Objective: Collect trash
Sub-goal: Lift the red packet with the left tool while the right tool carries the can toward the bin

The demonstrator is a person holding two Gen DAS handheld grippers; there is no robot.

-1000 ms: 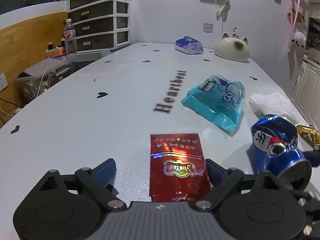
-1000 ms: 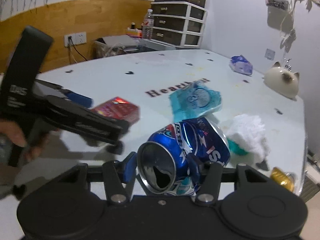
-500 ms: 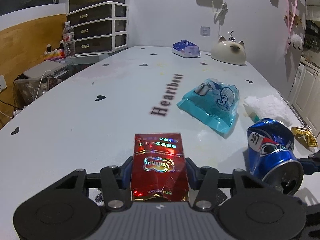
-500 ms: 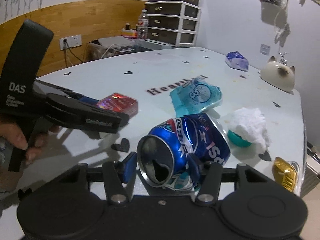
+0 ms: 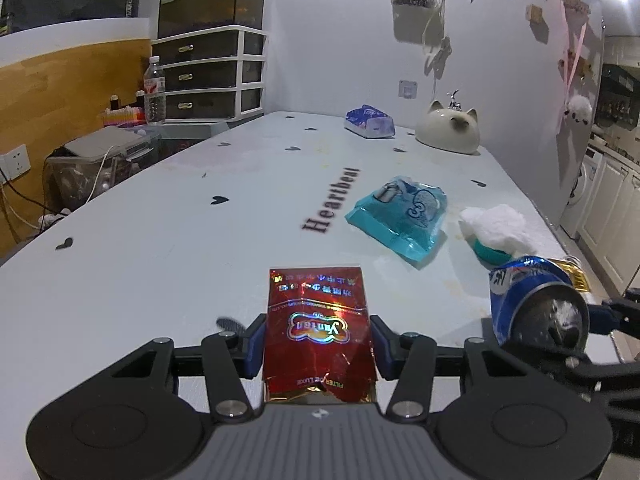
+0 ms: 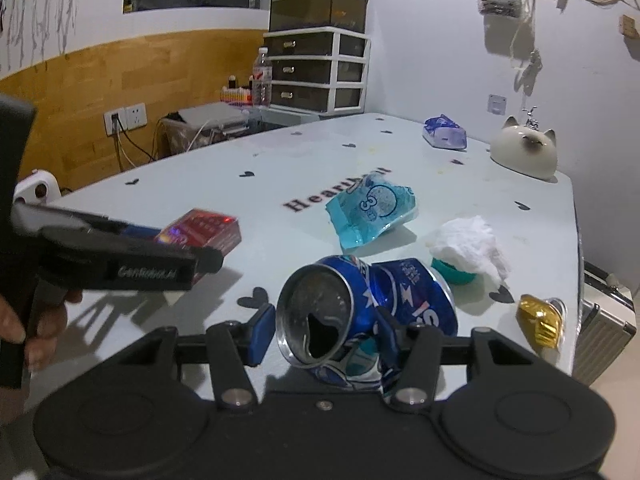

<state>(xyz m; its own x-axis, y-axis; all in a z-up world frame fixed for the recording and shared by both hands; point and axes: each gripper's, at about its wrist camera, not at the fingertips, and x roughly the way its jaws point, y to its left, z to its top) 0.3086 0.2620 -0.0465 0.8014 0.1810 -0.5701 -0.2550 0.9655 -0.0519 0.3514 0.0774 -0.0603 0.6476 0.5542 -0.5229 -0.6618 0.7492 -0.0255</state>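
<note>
My left gripper (image 5: 318,346) is shut on a red cigarette pack (image 5: 318,330) and holds it above the white table (image 5: 160,240). The pack also shows in the right wrist view (image 6: 204,228). My right gripper (image 6: 326,338) is shut on a crushed blue soda can (image 6: 360,316), lifted off the table; the can also shows in the left wrist view (image 5: 536,308). A teal plastic wrapper (image 5: 400,216), a white tissue wad (image 5: 496,226) on a teal cap and a gold foil wrapper (image 6: 540,320) lie on the table.
A white cat figurine (image 5: 448,132) and a blue tissue pack (image 5: 370,122) stand at the table's far end. A drawer unit (image 5: 212,76) and a water bottle (image 5: 154,94) are at the far left. The table's right edge runs past the gold foil.
My left gripper closed on the red pack and lifted it off the table. My right gripper kept the can and rose a little.
</note>
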